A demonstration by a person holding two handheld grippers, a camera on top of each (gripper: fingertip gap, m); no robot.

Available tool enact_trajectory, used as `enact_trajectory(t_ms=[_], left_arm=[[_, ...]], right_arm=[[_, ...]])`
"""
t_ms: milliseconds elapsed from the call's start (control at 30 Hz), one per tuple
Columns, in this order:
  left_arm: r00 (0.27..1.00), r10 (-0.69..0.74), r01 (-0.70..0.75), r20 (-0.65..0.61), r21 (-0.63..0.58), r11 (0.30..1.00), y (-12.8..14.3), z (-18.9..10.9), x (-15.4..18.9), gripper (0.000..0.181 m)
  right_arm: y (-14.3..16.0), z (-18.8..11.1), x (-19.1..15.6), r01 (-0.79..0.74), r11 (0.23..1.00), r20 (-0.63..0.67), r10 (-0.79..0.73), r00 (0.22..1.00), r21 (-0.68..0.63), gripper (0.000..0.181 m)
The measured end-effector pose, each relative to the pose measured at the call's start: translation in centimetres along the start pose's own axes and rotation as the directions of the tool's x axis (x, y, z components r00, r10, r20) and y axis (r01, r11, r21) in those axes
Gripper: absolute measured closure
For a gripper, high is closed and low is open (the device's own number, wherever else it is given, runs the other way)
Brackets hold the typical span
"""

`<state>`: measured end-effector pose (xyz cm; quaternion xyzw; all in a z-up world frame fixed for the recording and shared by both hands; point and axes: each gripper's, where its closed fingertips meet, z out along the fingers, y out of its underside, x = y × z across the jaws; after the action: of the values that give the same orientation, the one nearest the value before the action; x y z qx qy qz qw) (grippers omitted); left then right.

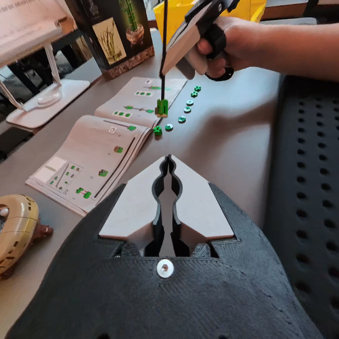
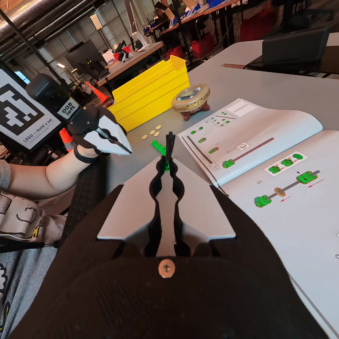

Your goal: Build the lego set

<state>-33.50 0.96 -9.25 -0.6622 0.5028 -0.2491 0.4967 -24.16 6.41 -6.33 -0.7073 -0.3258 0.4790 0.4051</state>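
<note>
My right gripper (image 2: 167, 159) is shut on a thin black axle (image 2: 169, 144). In the left wrist view the right gripper (image 1: 163, 72) holds the axle (image 1: 163, 45) upright, and a stack of green and tan round pieces (image 1: 162, 109) sits on the axle's lower end, just above the open instruction booklet (image 1: 110, 156). My left gripper (image 1: 168, 156) is shut and empty above the grey table. It also shows at the left of the right wrist view (image 2: 128, 151), apart from the axle.
A green round brick (image 1: 157, 130) and a row of green rings (image 1: 181, 119) lie right of the booklet. Tan round tiles (image 2: 152, 132) and green pieces (image 2: 157, 145) lie near a yellow bin (image 2: 150, 97). A tan pot model (image 2: 190, 99), the set's box (image 1: 117, 36) and a black perforated mat (image 1: 311, 165) border the work area. My hands' fingertips stand some 12 centimetres from each other. My right gripper's tips are some 9 centimetres from the green round brick (image 1: 157, 130).
</note>
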Motion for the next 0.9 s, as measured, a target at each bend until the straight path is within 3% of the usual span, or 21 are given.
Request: enact_trajectory(t_ms=[633,900], left_arm=[[0.998,0.033,-0.030,0.059,-0.055,0.998,1.0,0.1,-0.9,0.181],[0.998,0.035,-0.030,0.054,-0.090,0.995,1.7,0.4,-0.9,0.181]], right_arm=[[1.0,0.3,-0.5,0.061,0.996,0.017,-0.060,0.998,-0.073,0.178],[4.0,2.1,-0.8,0.239,0.934,-0.036,-0.258,0.966,-0.266,0.178]])
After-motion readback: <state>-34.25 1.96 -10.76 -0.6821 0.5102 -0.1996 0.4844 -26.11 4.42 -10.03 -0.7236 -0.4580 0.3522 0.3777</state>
